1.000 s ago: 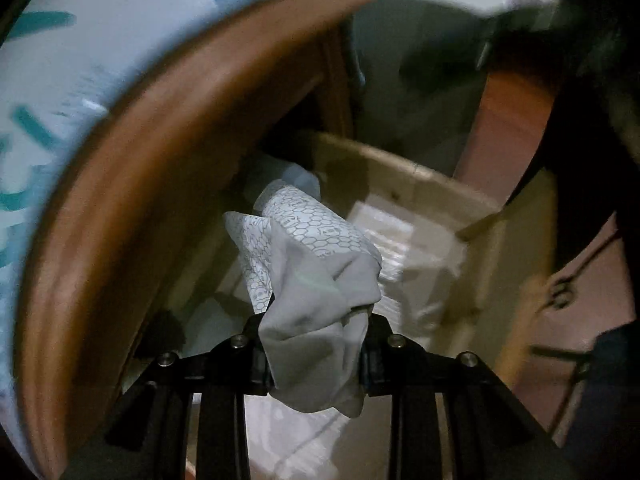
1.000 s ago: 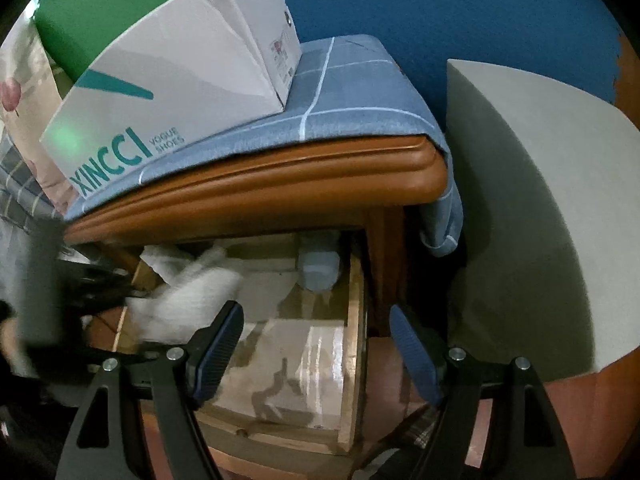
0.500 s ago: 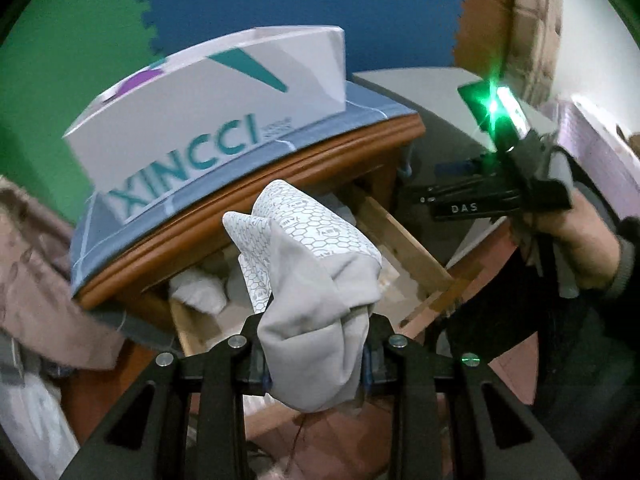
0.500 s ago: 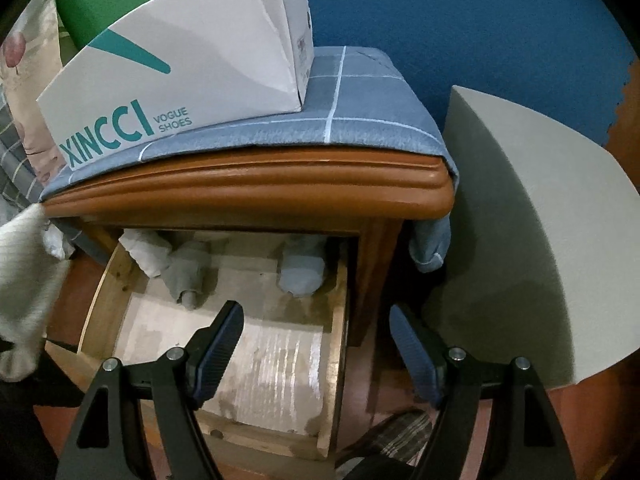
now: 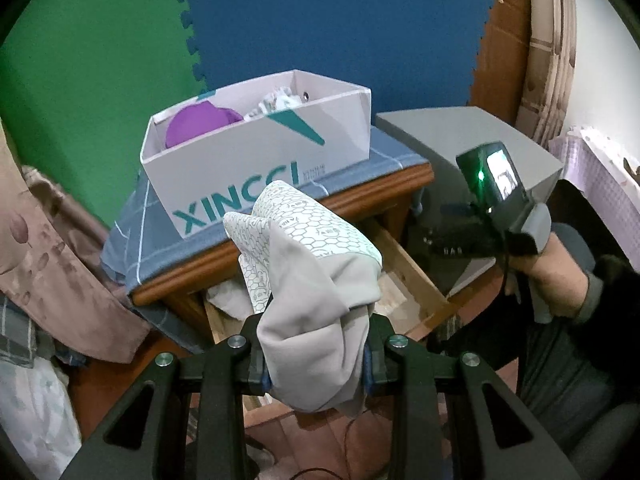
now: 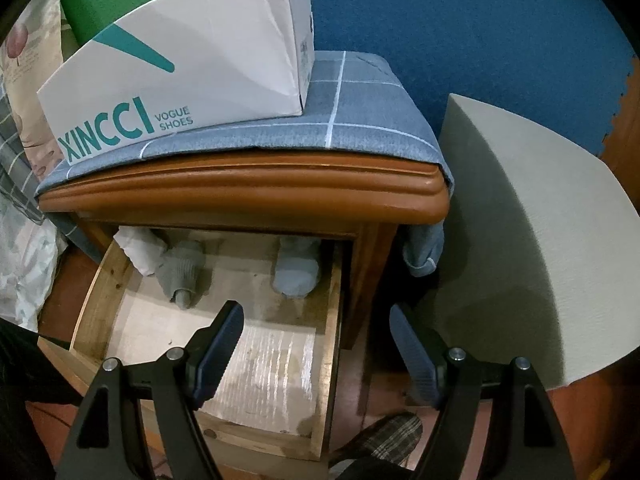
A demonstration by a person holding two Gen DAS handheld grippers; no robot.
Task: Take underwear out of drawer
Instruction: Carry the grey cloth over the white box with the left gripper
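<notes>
My left gripper [image 5: 316,354] is shut on a grey piece of underwear [image 5: 316,300] with a white hexagon-printed waistband, held up in front of the nightstand and clear of the drawer [image 5: 412,276]. In the right wrist view the wooden drawer [image 6: 328,320] stands pulled out below the nightstand top. At its back lie a white rolled garment [image 6: 140,250], a grey one [image 6: 182,270] and a blue-grey one [image 6: 296,268]. My right gripper [image 6: 316,344] hangs open above the drawer's right front part, nothing between its fingers. A hand [image 5: 552,268] holds that gripper in the left wrist view.
A white XINCCI shoe box [image 6: 188,68] sits on the blue checked cloth [image 6: 360,116] covering the nightstand, with a purple item [image 5: 204,122] inside. A grey wedge-shaped block [image 6: 520,224] stands right of the nightstand. Bedding [image 5: 36,248] lies left. A checked slipper [image 6: 384,436] is on the floor.
My left gripper has lifted the underwear out of the drawer and drawn back and up, rolling as it went. The right gripper stayed open over the drawer and tilted slightly.
</notes>
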